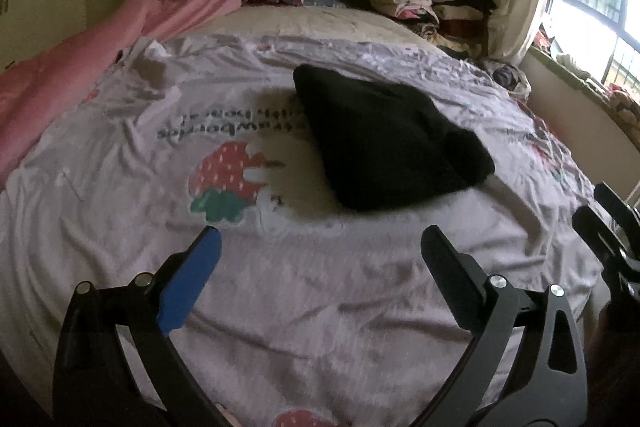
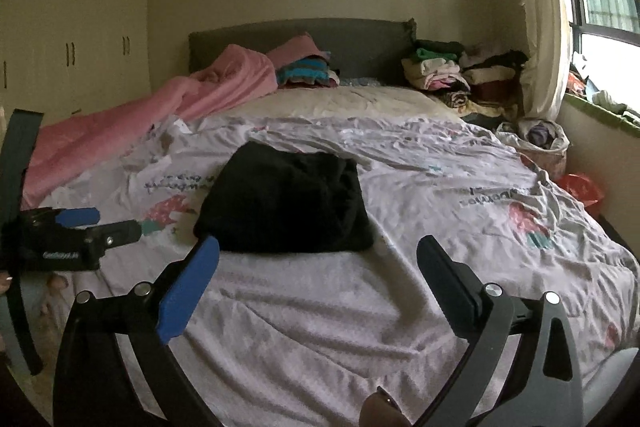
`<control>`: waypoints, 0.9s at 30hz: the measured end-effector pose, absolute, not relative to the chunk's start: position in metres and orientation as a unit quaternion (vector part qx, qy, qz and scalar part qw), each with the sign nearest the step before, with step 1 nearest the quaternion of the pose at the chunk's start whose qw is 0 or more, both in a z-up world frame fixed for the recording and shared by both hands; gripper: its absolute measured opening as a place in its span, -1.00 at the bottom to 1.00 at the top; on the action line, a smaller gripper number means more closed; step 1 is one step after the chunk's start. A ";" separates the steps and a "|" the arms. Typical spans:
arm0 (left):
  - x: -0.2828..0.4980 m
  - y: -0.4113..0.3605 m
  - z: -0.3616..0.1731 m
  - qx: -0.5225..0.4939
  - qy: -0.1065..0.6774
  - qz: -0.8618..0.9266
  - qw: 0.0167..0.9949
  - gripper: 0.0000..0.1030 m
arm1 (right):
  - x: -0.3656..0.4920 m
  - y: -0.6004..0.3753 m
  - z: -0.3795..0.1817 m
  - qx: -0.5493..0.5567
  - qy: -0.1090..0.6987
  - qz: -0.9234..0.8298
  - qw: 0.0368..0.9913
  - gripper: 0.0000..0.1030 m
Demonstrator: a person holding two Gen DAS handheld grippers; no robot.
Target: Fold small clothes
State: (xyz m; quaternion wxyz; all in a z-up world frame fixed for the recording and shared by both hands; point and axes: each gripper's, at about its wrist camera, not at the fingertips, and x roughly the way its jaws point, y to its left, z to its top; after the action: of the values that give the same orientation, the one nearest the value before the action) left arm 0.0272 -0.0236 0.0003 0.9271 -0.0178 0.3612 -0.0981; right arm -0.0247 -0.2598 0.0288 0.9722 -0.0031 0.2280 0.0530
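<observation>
A black folded garment (image 1: pixel 384 143) lies in the middle of the pale strawberry-print bedsheet (image 1: pixel 280 287). My left gripper (image 1: pixel 320 239) hovers over the sheet on the near side of the garment, jaws wide open, nothing between them. In the right wrist view the same black garment (image 2: pixel 284 203) lies just beyond my right gripper (image 2: pixel 318 251), which is also wide open and empty. The left gripper (image 2: pixel 96 223) shows at the left edge of the right wrist view, and the right gripper (image 1: pixel 600 211) at the right edge of the left wrist view.
A pink blanket (image 2: pixel 168 107) runs along the bed's left side. Stacks of folded clothes (image 2: pixel 460 75) sit at the headboard (image 2: pixel 300 39), with striped ones (image 2: pixel 304 71) beside the blanket. A bag of laundry (image 2: pixel 540 139) and a window sill (image 2: pixel 600 107) are at the right.
</observation>
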 end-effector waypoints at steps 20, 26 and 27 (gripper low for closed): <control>0.021 -0.019 -0.017 -0.026 0.371 -0.109 0.922 0.82 | -0.013 -0.251 -0.008 -0.008 0.302 0.038 0.952 0.91; 0.022 -0.019 -0.017 -0.022 0.373 -0.103 0.922 0.82 | -0.015 -0.257 -0.008 -0.007 0.304 0.033 0.952 0.91; 0.022 -0.019 -0.017 -0.021 0.374 -0.103 0.922 0.82 | -0.015 -0.258 -0.009 -0.007 0.305 0.033 0.952 0.91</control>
State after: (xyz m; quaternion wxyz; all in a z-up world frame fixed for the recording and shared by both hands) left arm 0.0219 -0.0190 -0.0174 0.9216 -0.0212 0.3738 -0.1026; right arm -0.0152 -0.2576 -0.0086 0.9517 -0.0067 0.3052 0.0328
